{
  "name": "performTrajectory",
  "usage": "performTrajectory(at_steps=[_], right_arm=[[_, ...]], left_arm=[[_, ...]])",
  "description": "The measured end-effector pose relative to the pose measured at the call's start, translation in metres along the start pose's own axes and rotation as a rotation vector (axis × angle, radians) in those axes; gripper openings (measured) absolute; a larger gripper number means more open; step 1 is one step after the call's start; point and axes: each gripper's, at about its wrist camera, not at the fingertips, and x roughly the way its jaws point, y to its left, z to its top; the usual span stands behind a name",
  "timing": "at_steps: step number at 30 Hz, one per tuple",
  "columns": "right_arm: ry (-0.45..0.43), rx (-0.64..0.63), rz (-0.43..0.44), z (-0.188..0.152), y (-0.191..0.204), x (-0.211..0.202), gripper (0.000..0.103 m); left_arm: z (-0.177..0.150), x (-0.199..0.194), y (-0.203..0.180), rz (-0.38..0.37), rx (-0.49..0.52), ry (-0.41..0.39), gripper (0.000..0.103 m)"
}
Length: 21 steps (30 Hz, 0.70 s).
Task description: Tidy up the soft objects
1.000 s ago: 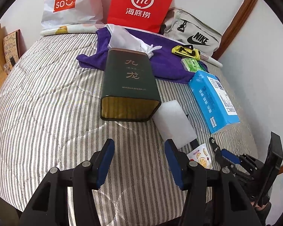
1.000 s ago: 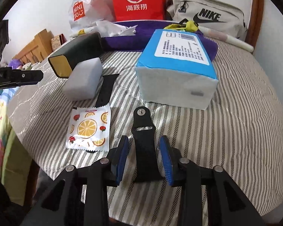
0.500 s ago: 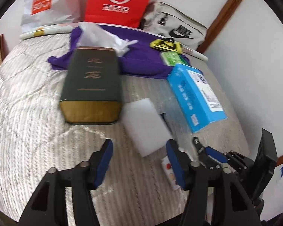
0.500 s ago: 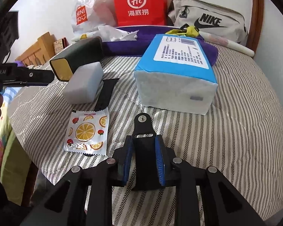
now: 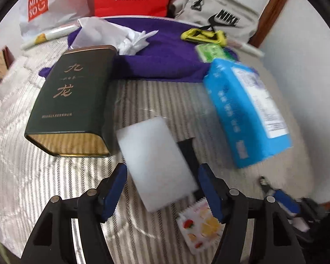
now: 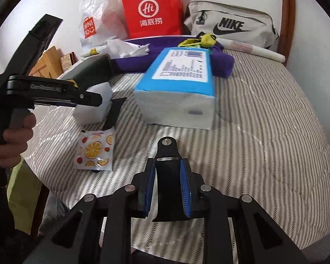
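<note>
White sponge (image 5: pixel 155 160) lies on striped bedspread (image 5: pixel 55 187).

blue pack (image 5: pixel 248 112): text blurred | black strap (image 5: pixel 188 154): partly under white sponge (image 5: pixel 156 162)

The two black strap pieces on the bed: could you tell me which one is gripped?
The buckled strap piece, clamped in the right gripper. The other black strap lies free beside the white sponge.

Sponge: I see a white foam block (image 5: pixel 156 162) lying flat on the striped bed, beside the dark green tin's open end.
Strap: I see a black band (image 6: pixel 168 182) with a metal stud, clamped between my right tool's (image 6: pixel 167 189) blue pads.
</note>
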Motion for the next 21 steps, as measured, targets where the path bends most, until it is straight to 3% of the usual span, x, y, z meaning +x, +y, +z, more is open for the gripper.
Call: performTrajectory(at_steps=[1, 7, 21], right_arm=[[0.004, 0.005, -0.003, 0.0, -0.002, 0.001, 0.023], [-0.003, 0.009, -0.014, -0.001, -0.003, -0.002, 0.023], [-0.006, 0.006, 0.001, 0.003, 0.005, -0.017, 0.023]], left_arm=[[-0.001, 0.004, -0.002, 0.022, 0.011, 0.007, 0.065], [-0.01, -0.003, 0.009, -0.058, -0.016, -0.029, 0.058], [-0.037, -0.052, 0.031, -0.151, -0.044, -0.095, 0.057]])
